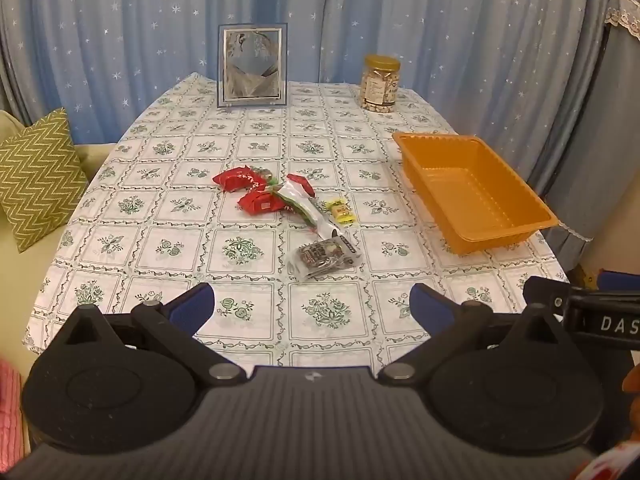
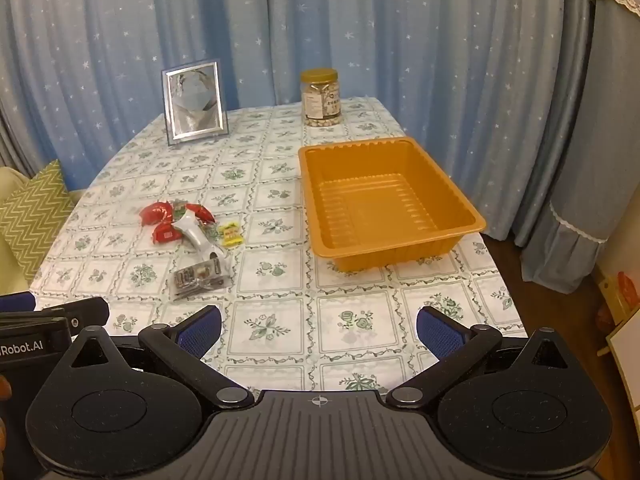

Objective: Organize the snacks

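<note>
From the left wrist, the left gripper [image 1: 312, 306] hangs with jaws spread and empty; the snacks [image 1: 286, 208] lie heaped mid-tabletop [image 1: 168, 240], so one pinch may snag neighbours. From the right wrist, the right gripper [image 2: 319, 330] is likewise spread; the light orange tray [image 2: 390, 204] could slide if bumped.

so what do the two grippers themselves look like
Both match. The left gripper has a black ribbed body, two round black discs, black linkage arms with silver pivots, and blue textured fingers. The right gripper is the same, with a small crosshair mark on its body. White lettering shows on each gripper's side. No cables or sleeves are visible.
</note>
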Available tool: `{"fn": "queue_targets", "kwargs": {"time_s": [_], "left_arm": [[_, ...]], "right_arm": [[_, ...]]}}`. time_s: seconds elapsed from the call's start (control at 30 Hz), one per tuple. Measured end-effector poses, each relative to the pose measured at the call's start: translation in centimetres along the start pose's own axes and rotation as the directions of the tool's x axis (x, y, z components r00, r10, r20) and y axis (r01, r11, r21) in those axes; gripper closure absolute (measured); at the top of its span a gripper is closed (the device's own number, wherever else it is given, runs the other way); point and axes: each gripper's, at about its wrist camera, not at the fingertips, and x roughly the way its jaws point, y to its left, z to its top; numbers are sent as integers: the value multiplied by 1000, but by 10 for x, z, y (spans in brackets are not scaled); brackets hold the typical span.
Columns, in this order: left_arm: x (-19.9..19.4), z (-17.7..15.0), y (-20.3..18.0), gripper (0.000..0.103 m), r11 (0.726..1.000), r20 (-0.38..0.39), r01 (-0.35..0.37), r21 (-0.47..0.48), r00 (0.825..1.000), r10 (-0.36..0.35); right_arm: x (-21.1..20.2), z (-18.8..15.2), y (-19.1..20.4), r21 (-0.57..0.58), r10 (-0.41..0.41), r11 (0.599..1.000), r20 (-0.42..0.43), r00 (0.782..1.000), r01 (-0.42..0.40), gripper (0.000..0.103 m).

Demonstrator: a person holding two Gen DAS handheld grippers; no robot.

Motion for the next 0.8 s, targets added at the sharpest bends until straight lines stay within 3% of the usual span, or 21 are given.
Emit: {"fn": "queue_targets", "kwargs": {"time_s": [0.03, 0.8], "left_arm": [[0, -1, -4, 0, 999, 13, -26, 28, 1000, 26], [-5, -1, -1, 0, 1000, 24, 5, 3, 1000, -5]], "right_arm": [[0, 0, 0, 1, 1, 1000, -1, 1000, -1, 0], [1, -3, 1, -2, 1, 1000, -7, 1000, -1, 0]]}}
